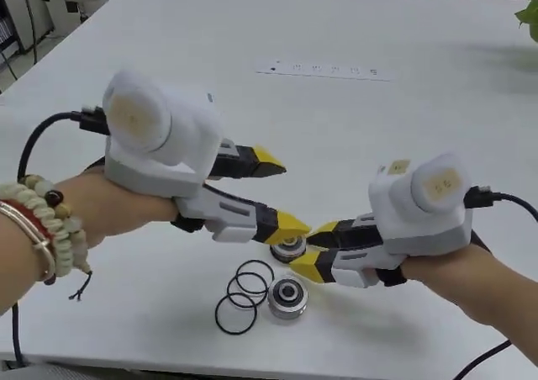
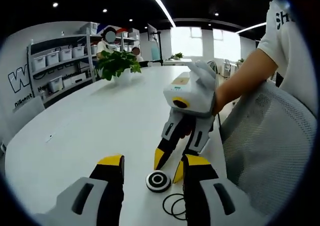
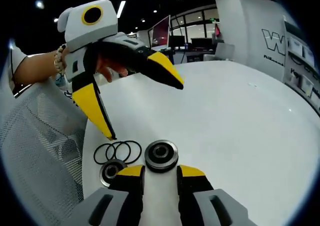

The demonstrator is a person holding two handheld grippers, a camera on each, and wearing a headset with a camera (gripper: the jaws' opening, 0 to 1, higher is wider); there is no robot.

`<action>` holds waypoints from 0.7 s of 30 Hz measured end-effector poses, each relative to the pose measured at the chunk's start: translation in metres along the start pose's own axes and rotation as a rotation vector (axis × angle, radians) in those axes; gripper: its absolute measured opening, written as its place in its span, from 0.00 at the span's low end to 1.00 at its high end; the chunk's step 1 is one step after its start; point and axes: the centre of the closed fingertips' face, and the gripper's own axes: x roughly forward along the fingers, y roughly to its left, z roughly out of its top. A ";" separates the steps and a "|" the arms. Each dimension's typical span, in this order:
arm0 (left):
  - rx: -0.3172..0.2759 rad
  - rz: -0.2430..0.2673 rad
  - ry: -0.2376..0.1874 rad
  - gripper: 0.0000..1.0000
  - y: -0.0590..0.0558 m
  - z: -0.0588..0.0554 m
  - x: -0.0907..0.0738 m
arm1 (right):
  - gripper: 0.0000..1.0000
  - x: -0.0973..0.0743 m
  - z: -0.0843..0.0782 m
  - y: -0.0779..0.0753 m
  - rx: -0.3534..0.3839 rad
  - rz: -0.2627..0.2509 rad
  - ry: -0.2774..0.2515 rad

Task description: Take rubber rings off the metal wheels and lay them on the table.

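Two metal wheels stand on the white table [image 1: 378, 119]. One wheel [image 1: 288, 247] [image 2: 158, 181] [image 3: 161, 156] lies just ahead of my right gripper [image 1: 313, 247] [image 3: 161, 172], which is open, its yellow tips a wheel's width apart. The second wheel [image 1: 287, 298] [image 3: 111, 171] sits nearer the table's front edge. Three loose black rubber rings [image 1: 244, 292] [image 2: 175, 206] [image 3: 117, 151] lie overlapping beside it. My left gripper [image 1: 284, 193] [image 2: 152, 163] is open wide above and left of the first wheel, holding nothing. It faces the right gripper [image 2: 168, 167], as the left gripper [image 3: 145, 108] shows in the right gripper view.
A white power strip [image 1: 324, 69] lies flat at the far middle of the table. A potted plant [image 1: 530, 14] [image 2: 117, 63] stands at the far right corner. A grey mesh chair [image 2: 270, 136] is at the table's near side. Cables trail from both grippers.
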 end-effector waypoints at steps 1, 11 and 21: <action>0.010 -0.004 0.012 0.38 -0.001 -0.004 0.003 | 0.23 0.000 0.000 0.000 0.000 0.000 -0.001; -0.019 0.007 0.074 0.23 -0.002 -0.032 0.021 | 0.21 0.000 0.000 -0.002 -0.029 -0.008 0.000; -0.031 0.012 0.112 0.14 -0.005 -0.047 0.025 | 0.19 0.000 -0.001 -0.001 -0.035 -0.007 0.003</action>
